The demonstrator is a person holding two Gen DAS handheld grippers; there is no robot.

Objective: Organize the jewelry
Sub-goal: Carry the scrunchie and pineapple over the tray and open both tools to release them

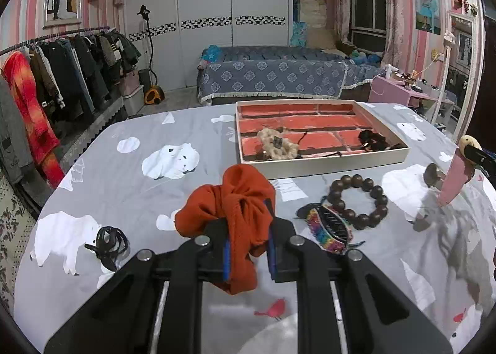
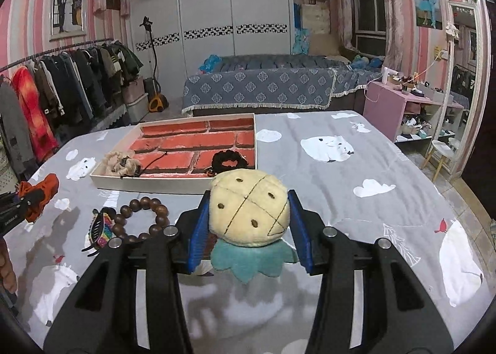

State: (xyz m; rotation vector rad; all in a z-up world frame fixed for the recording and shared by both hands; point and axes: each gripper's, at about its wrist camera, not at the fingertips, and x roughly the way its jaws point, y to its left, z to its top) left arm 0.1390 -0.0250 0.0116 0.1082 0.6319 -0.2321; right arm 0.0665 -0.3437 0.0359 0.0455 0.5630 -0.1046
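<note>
The left gripper (image 1: 248, 248) pinches an orange scrunchie (image 1: 235, 208); the right gripper (image 2: 248, 239) clamps a plush pineapple clip (image 2: 249, 214). The dangling scrunchie could snag the near rim of the tray (image 1: 322, 164) and slip free.

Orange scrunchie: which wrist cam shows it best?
Left wrist view: the orange scrunchie fills the centre, pinched in the left gripper. The right wrist view catches only a small part of it at the left edge, partly hidden by that gripper.
</note>
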